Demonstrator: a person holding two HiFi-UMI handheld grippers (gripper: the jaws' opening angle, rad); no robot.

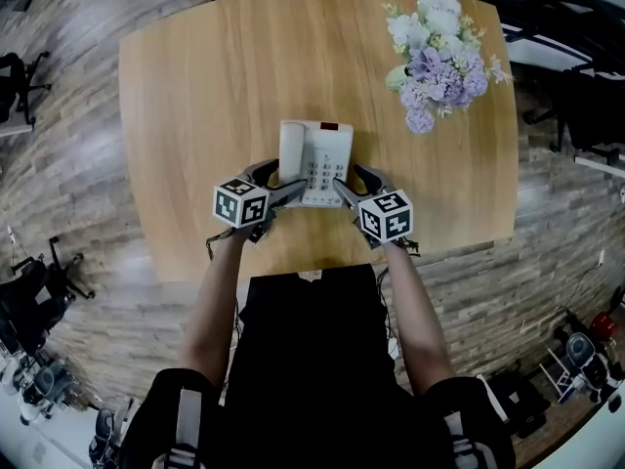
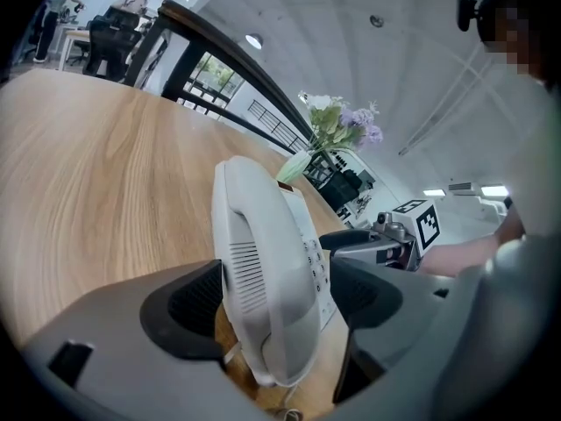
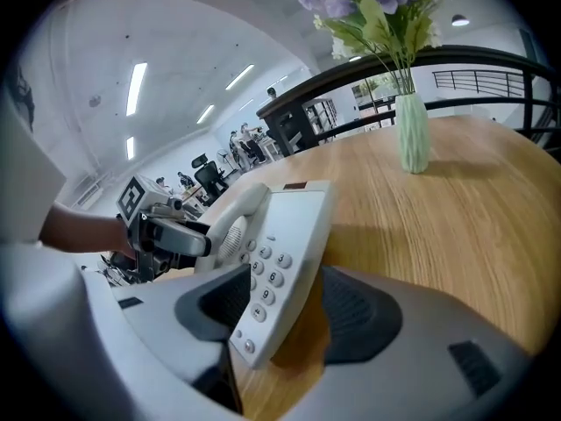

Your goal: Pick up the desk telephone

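Desk telephone (image 1: 314, 162): white/cream, boxy, corded type. It lies flat on the wooden table (image 1: 195, 115), toward the table's 6 o'clock edge and about mid-width. Long axis runs 12 to 6 in the head view. Handset (image 1: 292, 152) is seated in its cradle along the 9 o'clock side, not lifted. Keypad (image 1: 322, 171) with grey round buttons is on the 3 o'clock half. Small dark red window (image 1: 329, 126) at the 12 o'clock end.

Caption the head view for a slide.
The left gripper and right gripper, jaws open, straddle the white desk telephone on a wooden table; flowers stand beyond.
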